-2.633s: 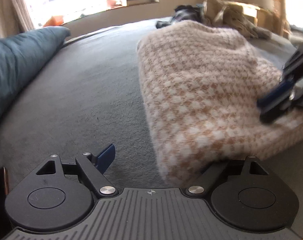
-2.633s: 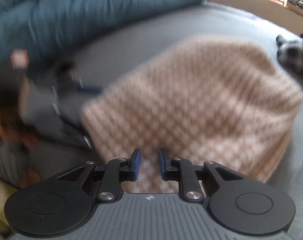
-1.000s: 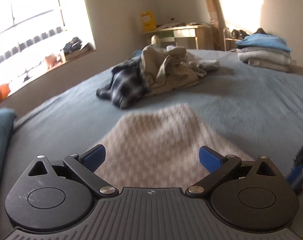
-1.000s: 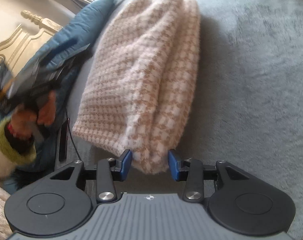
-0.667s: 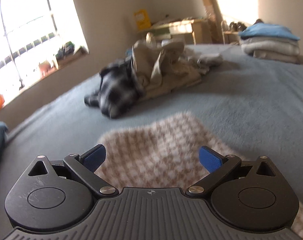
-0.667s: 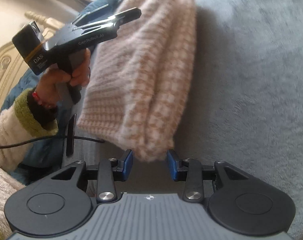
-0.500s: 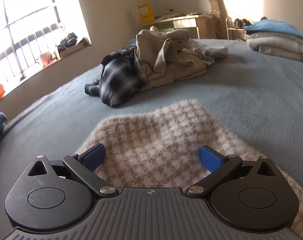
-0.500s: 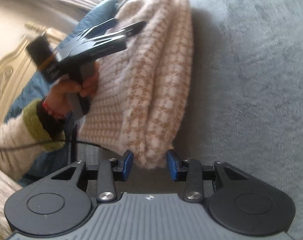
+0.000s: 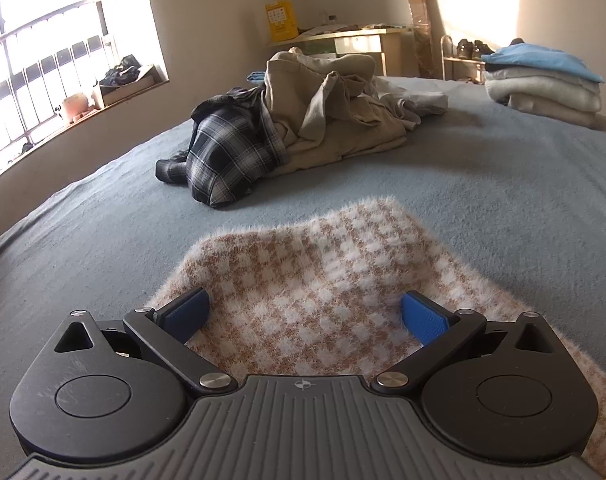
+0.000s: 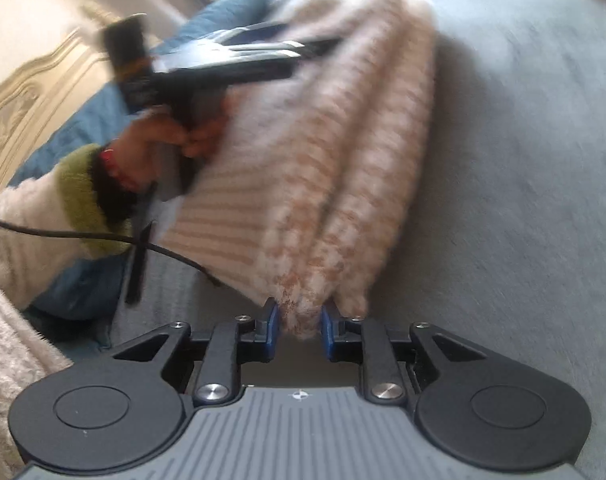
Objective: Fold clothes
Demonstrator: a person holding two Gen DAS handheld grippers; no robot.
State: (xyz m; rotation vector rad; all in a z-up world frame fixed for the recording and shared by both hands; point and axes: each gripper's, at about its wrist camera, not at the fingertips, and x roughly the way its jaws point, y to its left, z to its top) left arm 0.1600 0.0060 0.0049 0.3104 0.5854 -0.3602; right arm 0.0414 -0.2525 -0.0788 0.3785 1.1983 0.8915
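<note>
The sweater between the tongs' blue pads is tan-and-white houndstooth. Beyond it on the grey-blue bed lie a navy plaid shirt and khaki clothes.

Bare grey bedspread lies open right of centre. A heap of crumpled clothes blocks the upper centre; a folded stack fills the upper right.

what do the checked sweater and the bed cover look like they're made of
Checked sweater: likely a soft brushed knit, wool or acrylic; fuzzy halo along its edges, matte tan and white checks.
Bed cover: probably fleece or short-pile plush; matte grey-blue, faint nap, no visible weave.
</note>
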